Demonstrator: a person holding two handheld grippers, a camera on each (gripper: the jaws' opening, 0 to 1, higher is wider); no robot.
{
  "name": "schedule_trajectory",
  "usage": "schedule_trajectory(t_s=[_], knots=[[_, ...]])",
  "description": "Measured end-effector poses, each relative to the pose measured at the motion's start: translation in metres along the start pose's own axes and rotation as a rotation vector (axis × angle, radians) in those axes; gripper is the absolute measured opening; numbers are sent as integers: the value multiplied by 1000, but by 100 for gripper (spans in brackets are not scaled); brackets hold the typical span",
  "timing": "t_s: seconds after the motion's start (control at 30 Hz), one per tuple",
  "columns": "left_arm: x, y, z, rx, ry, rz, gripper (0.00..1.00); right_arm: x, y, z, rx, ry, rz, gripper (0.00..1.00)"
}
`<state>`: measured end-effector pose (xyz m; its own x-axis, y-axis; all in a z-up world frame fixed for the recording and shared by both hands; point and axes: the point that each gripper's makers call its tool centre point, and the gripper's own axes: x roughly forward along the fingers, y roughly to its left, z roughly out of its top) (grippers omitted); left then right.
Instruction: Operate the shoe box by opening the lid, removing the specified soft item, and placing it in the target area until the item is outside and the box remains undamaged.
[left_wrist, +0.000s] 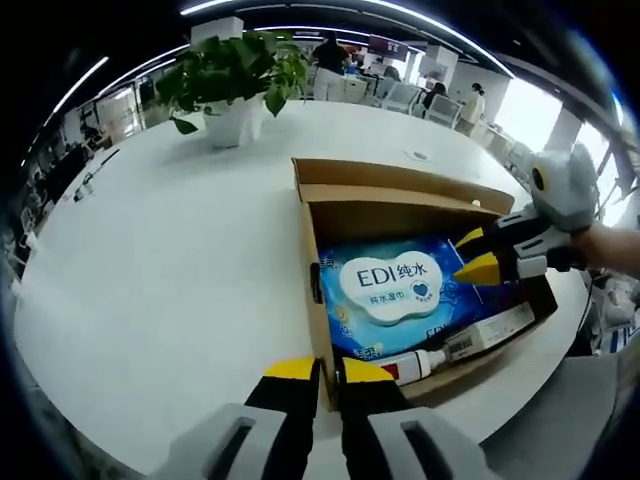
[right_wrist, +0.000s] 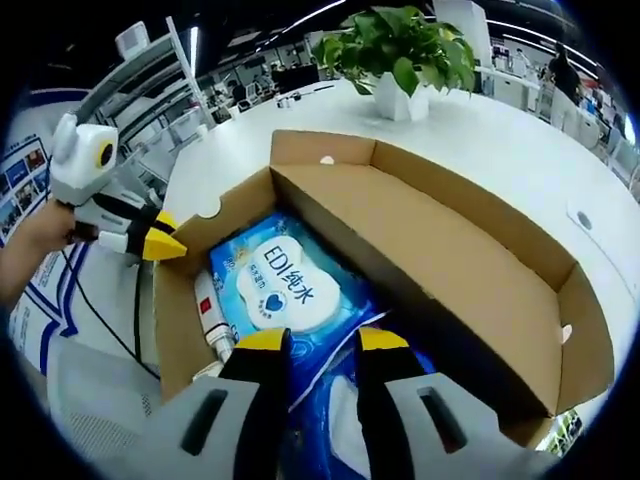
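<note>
On the left of the left gripper view we had bare white worktop (left_wrist: 150, 270), with a potted plant (left_wrist: 235, 85) standing well back on it. Our left tool (left_wrist: 318, 372) sat at the near wall of the open shoe box (left_wrist: 400, 190); its yellow-tipped jaws stood a narrow gap apart, one on either side of that cardboard edge, though we could not tell whether they were pinching it. Further right, inside the box, lay the soft item, a blue pack of wet wipes (left_wrist: 395, 290) with a white flap on top, and just beside it a tube (left_wrist: 445, 352) along the near wall. At the far right our right tool (left_wrist: 480, 255) reached in over the pack, its jaws slightly parted and holding nothing.

In the right gripper view the left tool (right_wrist: 165, 240) appeared at the left, at the box's edge. The pack (right_wrist: 285, 290) lay flat on the box floor, the right tool's jaws (right_wrist: 320, 345) open just above its near end, empty. The lid (right_wrist: 450, 250) stood folded back to the right.

We judged the lid step done and the grasp of the pack in hand. The next move called for lowering the right tool onto the pack, closing on its soft wrapper, and lifting it clear without dragging on the cardboard walls.
</note>
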<state>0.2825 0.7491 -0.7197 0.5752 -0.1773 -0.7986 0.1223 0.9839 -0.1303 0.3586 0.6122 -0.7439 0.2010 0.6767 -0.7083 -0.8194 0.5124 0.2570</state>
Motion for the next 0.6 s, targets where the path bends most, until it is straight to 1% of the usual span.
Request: schedule_trajectory(t_s=[0.17, 0.27, 0.3, 0.37, 0.6], knots=[[2, 1, 0, -8, -1, -4, 7, 8, -1, -3, 13, 22, 2, 20], [2, 1, 0, -9, -1, -6, 7, 11, -3, -4, 23, 34, -21, 14], [2, 1, 0, -9, 0, -6, 7, 10, -2, -4, 19, 37, -17, 12], [2, 1, 0, -7, 2, -6, 7, 8, -4, -5, 3, 43, -32, 7], [2, 1, 0, 1, 8, -1, 7, -2, 0, -1, 3, 26, -26, 2]])
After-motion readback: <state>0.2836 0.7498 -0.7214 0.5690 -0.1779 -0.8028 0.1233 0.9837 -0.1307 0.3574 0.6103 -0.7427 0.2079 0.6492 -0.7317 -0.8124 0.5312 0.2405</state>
